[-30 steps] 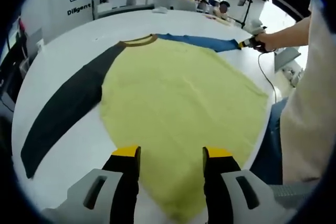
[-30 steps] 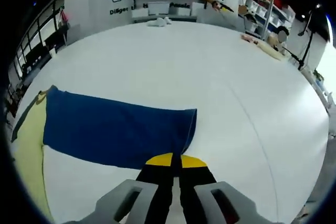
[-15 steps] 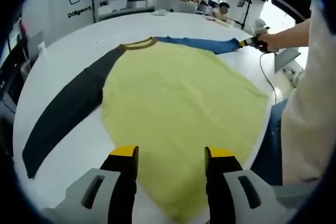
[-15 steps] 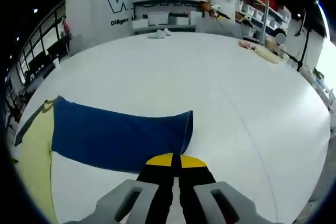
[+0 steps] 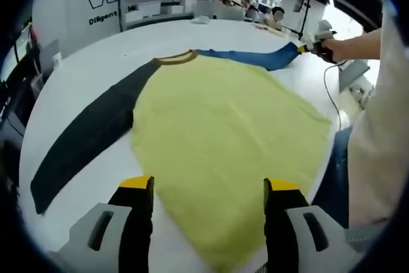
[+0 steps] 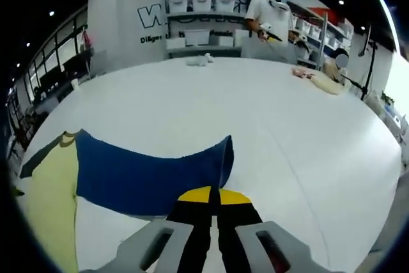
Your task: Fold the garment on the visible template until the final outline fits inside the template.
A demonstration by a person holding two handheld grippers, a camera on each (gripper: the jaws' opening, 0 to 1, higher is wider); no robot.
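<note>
Two grippers: right gripper (image 6: 214,195) has fingers pinching blue sleeve (image 6: 150,171) at its cuff; sleeve runs back to shirt (image 5: 223,132) on table (image 6: 287,139). Left gripper (image 5: 209,187), fingers spread, hovers over hem.

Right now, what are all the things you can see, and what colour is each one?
Long-sleeved shirt with a yellow body: one, spread flat on the table.
Dark grey sleeve: one, lying flat, stretched out from the shirt's brown collar.
Blue sleeve: one, its cuff end pinched and lifted.
Big white table: one, under the shirt.
White shelves with bins: along the far wall.
Person in a white top: one, standing beyond the table.
Small pale things: a few, at the table's far edge.
Left gripper: grey with yellow tips, jaws apart over the shirt's hem.
Right gripper: same colours, closed on the blue sleeve.
</note>
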